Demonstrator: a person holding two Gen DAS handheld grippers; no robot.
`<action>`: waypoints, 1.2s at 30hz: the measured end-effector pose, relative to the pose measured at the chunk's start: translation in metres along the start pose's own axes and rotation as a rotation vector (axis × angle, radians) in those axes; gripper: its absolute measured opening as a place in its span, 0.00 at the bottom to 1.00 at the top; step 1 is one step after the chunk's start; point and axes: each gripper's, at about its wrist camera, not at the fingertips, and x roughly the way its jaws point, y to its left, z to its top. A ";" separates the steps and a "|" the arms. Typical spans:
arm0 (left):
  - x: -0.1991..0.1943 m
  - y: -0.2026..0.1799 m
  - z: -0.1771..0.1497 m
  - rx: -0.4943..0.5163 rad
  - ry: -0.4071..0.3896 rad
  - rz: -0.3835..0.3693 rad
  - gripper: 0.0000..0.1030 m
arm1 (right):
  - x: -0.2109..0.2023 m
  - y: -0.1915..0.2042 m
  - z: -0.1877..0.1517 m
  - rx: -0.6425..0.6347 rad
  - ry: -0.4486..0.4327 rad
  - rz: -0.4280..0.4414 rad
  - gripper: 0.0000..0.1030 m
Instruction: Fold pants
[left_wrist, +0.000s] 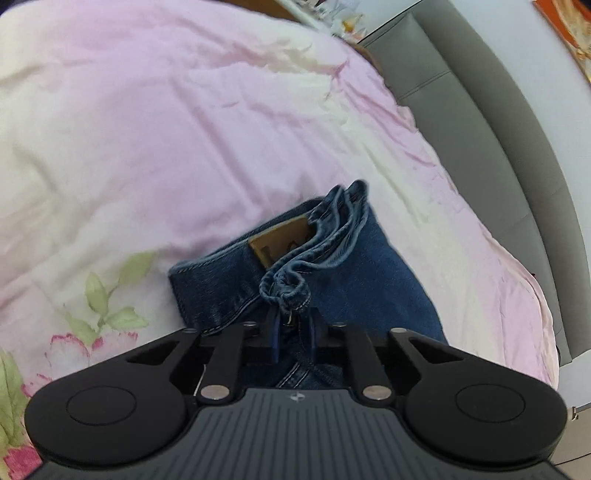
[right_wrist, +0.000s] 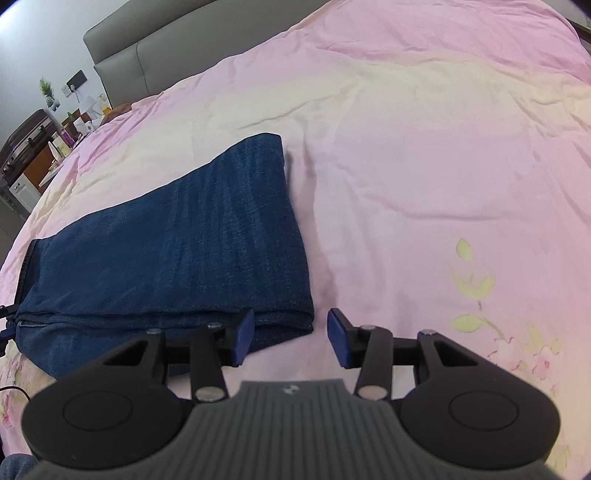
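— While the left gripper (left_wrist: 291, 334) points down over the bed, what does it have between its blue pads (left_wrist: 274, 334)?

— A bunched, rope-like fold of the jeans (left_wrist: 343, 273), right at the waistband. The jaws stand narrow and pinch that twisted denim; a small metal piece shows just at the pinch. A brown leather patch (left_wrist: 280, 240) sits on the waistband just beyond the fingers.

— And where do the pants lie?

— On the pink and cream bedspread (left_wrist: 166, 129), near the edge that runs along the grey padded headboard (left_wrist: 480, 129). In the right wrist view the jeans (right_wrist: 177, 251) are already doubled into a long flat slab, one layer over another, with a stitched seam along the near side.

— What of the right gripper (right_wrist: 291, 338)?

— Its jaws stand partly apart and hold nothing. The left-hand pad (right_wrist: 244, 338) is over the near corner of the folded denim; whether it touches the cloth I cannot tell. The other pad (right_wrist: 338, 338) hangs over bare bedspread (right_wrist: 424, 184).

— Anything else on the cover?

— Printed green leaves and pink flowers (right_wrist: 480, 295) toward the near edge on the right. Past the far corner of the bed, a cluttered side table (right_wrist: 74, 125) with bottles, too small to make out.
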 end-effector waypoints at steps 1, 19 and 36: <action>-0.008 -0.009 0.001 0.043 -0.025 -0.009 0.12 | 0.000 -0.001 0.001 0.009 -0.002 -0.003 0.39; -0.011 0.024 0.010 0.087 -0.046 0.089 0.46 | 0.004 -0.014 0.010 0.101 -0.015 0.045 0.40; 0.022 0.050 -0.014 -0.194 -0.053 -0.003 0.75 | 0.062 -0.070 0.000 0.552 0.061 0.304 0.48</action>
